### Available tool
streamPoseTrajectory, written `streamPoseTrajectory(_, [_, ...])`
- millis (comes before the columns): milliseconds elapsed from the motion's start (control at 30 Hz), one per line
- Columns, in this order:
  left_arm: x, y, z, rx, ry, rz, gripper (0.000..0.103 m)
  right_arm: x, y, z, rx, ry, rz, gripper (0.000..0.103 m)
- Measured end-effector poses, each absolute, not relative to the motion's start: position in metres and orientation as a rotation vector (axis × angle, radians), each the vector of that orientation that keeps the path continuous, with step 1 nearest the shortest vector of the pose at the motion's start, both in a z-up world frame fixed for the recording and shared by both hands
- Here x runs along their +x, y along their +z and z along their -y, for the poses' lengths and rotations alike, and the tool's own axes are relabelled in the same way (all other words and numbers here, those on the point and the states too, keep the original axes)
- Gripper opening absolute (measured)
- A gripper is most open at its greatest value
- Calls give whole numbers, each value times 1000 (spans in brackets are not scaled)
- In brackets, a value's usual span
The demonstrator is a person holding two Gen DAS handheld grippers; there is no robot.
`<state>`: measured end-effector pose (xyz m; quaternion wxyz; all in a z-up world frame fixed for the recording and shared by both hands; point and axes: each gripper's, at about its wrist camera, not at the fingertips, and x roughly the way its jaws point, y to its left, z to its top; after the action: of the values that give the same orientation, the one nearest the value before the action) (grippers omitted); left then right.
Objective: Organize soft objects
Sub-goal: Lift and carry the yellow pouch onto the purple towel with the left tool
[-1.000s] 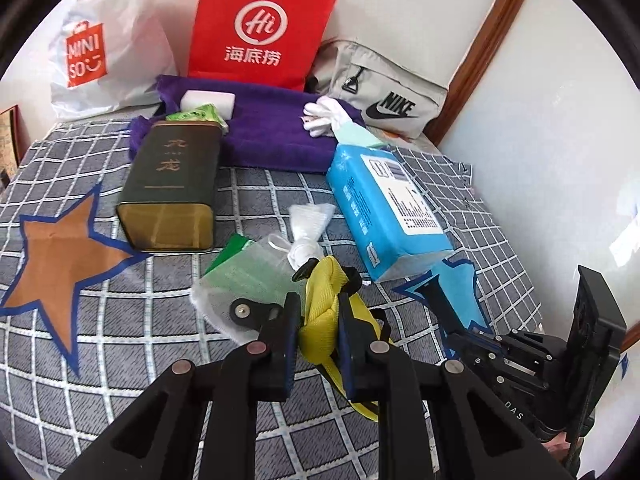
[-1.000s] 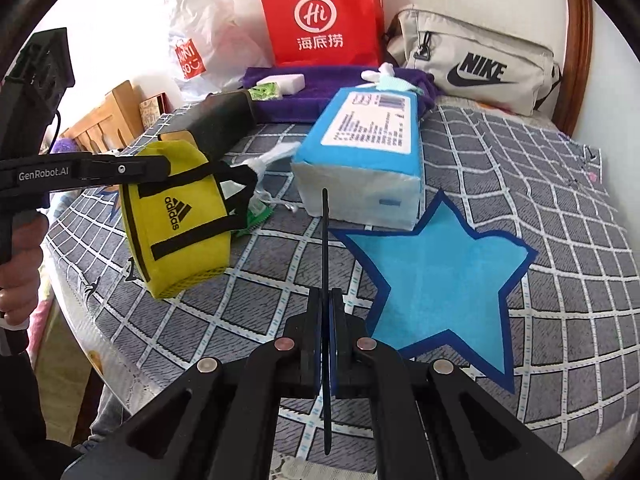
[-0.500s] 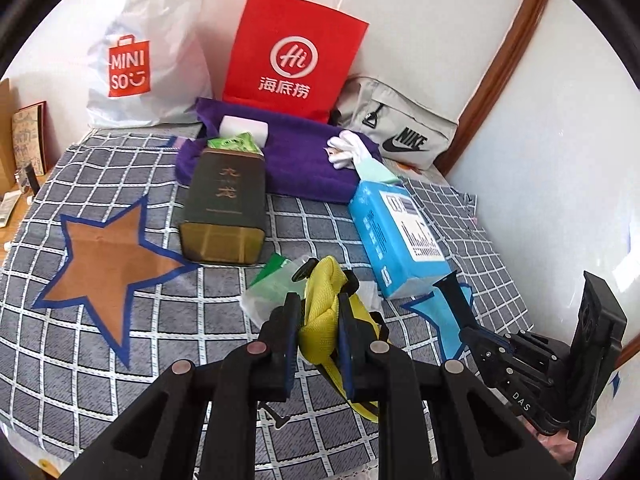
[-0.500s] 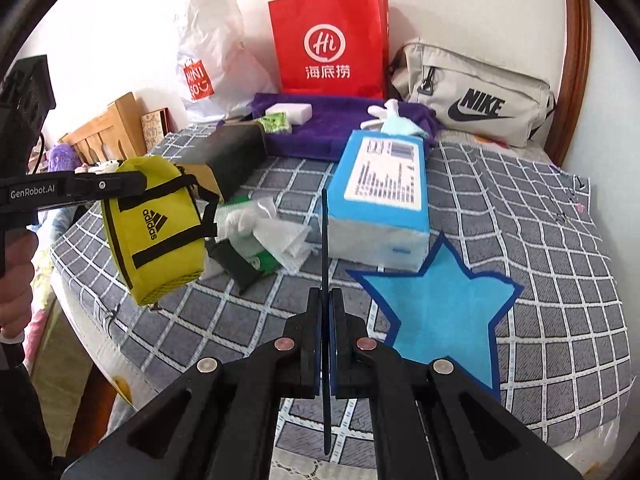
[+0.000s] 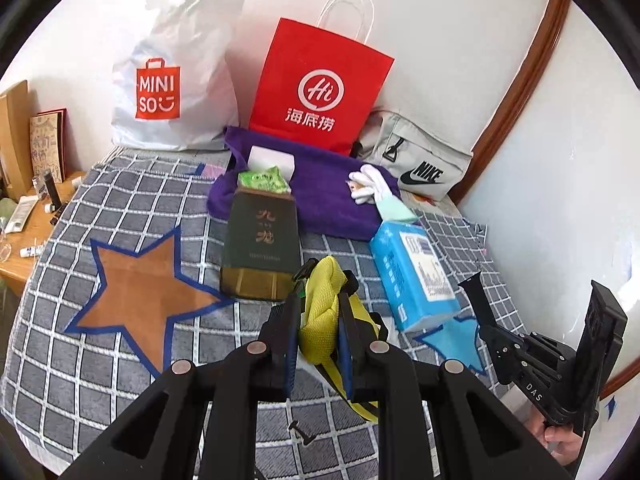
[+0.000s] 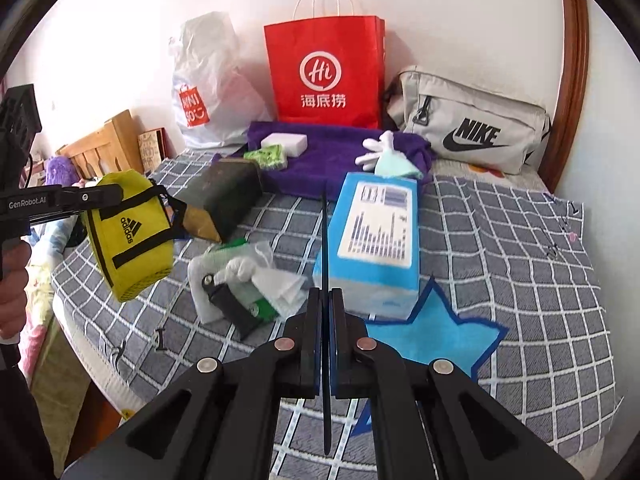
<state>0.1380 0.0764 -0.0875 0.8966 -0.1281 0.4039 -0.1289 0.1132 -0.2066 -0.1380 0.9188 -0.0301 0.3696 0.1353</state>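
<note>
My left gripper (image 5: 319, 320) is shut on a yellow Adidas pouch (image 5: 320, 312), which hangs in the air above the checked bedspread. From the right wrist view the pouch (image 6: 128, 236) dangles at the left under the left gripper (image 6: 100, 196), with a hand on its handle. My right gripper (image 6: 325, 304) is shut on a thin black strip (image 6: 325, 240) seen edge-on; it shows in the left wrist view at the right gripper (image 5: 476, 296). Crumpled clear bags and tissue (image 6: 244, 284) lie on the bed below the pouch. A blue tissue pack (image 6: 376, 240) lies just beyond my right gripper.
A dark green tin (image 5: 262, 244) and a purple towel (image 5: 328, 196) with a white glove (image 5: 368, 184) lie further back. Red paper bag (image 5: 320, 92), Miniso bag (image 5: 172, 92) and grey Nike bag (image 6: 468, 128) line the wall. Star patches: brown (image 5: 148, 300), blue (image 6: 436, 340). Wooden side table (image 5: 24, 236) at left.
Both grippers have risen above the bed. The yellow pouch has gone up with the left gripper, away from the clear bags. More of the wall and bags shows now.
</note>
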Motion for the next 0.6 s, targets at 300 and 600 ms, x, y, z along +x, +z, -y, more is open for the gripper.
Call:
streamPoseTrajectory(300, [173, -75, -75, -270, -261, -828, 17, 151, -118, 204, -48, 288, -731, 3])
streamPoseTrajectory(600, [220, -67, -79, -275, -229, -835, 17, 208, -101, 202, -32, 285, -710, 3])
